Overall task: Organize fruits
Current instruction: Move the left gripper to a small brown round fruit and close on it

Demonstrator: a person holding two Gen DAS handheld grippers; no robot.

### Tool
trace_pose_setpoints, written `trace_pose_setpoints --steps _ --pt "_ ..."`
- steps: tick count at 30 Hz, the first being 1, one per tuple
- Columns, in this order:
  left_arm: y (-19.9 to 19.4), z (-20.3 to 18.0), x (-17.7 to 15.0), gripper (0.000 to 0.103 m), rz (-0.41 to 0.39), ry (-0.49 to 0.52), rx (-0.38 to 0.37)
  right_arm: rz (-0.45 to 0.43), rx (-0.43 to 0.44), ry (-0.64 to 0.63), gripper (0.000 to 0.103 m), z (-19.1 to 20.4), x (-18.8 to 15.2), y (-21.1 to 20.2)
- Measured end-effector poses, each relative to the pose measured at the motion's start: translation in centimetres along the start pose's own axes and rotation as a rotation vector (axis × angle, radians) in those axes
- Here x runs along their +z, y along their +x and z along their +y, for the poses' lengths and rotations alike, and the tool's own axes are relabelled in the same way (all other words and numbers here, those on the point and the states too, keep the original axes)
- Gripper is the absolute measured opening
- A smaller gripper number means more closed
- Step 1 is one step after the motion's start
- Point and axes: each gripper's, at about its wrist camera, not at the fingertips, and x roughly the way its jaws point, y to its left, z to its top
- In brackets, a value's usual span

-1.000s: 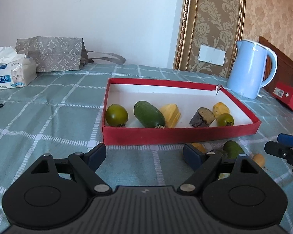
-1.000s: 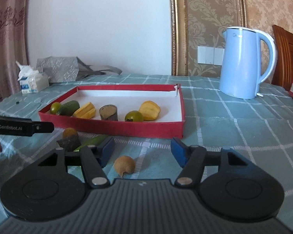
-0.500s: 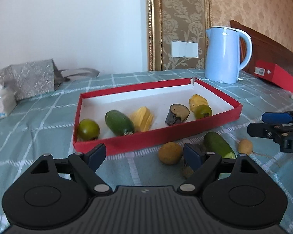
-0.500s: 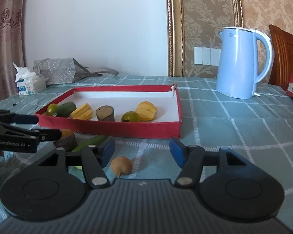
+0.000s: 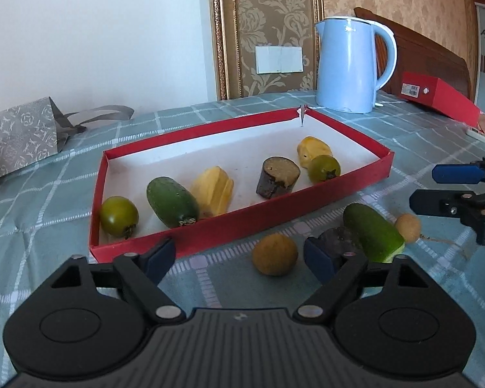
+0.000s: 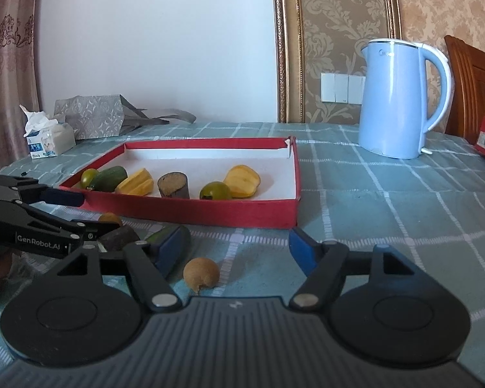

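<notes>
The left gripper (image 5: 239,255) is standing with its fingers apart, having just been narrowing, nothing clamped; a brown round fruit (image 5: 274,254) is lying on the tablecloth (image 5: 48,187) between them, untouched. The right gripper (image 6: 234,250) is also parted, having just been widening, with a second brown fruit (image 6: 201,273) lying between its fingers. Beyond, the red tray (image 5: 242,223) is holding 6 fruits, among them a green tomato (image 5: 119,215). A cucumber piece (image 5: 373,232) is lying just outside the tray.
</notes>
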Motion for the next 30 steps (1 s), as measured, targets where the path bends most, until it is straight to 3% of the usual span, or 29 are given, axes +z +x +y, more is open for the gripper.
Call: trace_pose_setpoints --steps 3,6,12,22,30 --pt "-0.3 -0.9 -0.1 0.052 0.000 0.015 0.015 0.003 -0.001 0.003 0.072 0.0 0.0 0.0" --pt "-0.4 -1.7 -0.1 0.029 0.000 0.040 0.005 0.000 -0.009 0.009 0.081 0.0 0.0 0.0" --pt "-0.4 -1.7 -0.2 0.028 -0.008 0.017 0.015 -0.004 -0.009 0.011 0.082 -0.1 0.0 0.0" --pt "-2.2 -0.5 -0.8 0.028 -0.068 -0.027 0.118 0.007 0.023 0.008 0.082 0.2 -0.2 -0.2" --pt "-2.0 1.3 -1.1 0.028 -0.026 -0.115 0.099 0.012 0.034 -0.043 0.078 1.3 -0.4 -0.5"
